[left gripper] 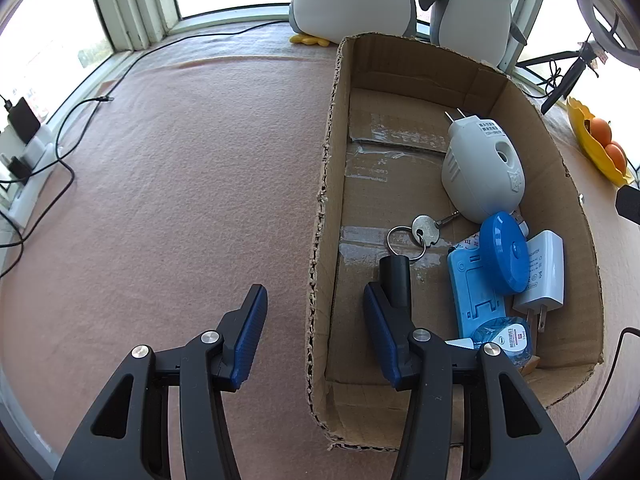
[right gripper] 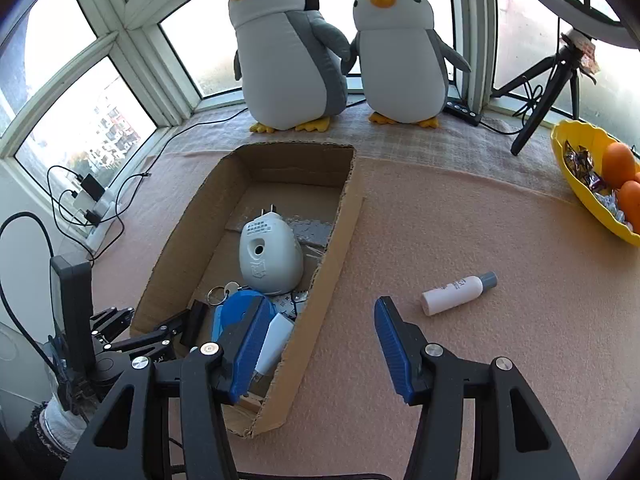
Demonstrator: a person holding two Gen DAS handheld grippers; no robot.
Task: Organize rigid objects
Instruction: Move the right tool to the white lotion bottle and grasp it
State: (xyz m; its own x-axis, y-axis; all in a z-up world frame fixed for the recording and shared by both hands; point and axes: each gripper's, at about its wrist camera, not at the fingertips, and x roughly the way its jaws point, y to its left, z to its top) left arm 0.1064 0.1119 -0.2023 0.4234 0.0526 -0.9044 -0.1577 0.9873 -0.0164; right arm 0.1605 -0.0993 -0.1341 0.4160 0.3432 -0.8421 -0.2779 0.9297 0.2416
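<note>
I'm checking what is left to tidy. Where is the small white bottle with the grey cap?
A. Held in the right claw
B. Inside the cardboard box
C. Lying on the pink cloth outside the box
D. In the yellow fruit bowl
C: the white bottle lies on its side on the pink cloth, right of the cardboard box, apart from it.

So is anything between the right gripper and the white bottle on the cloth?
Nothing visible. The right gripper is open, and only bare pink cloth lies between it and the bottle, which lies on its side outside the box.
</note>
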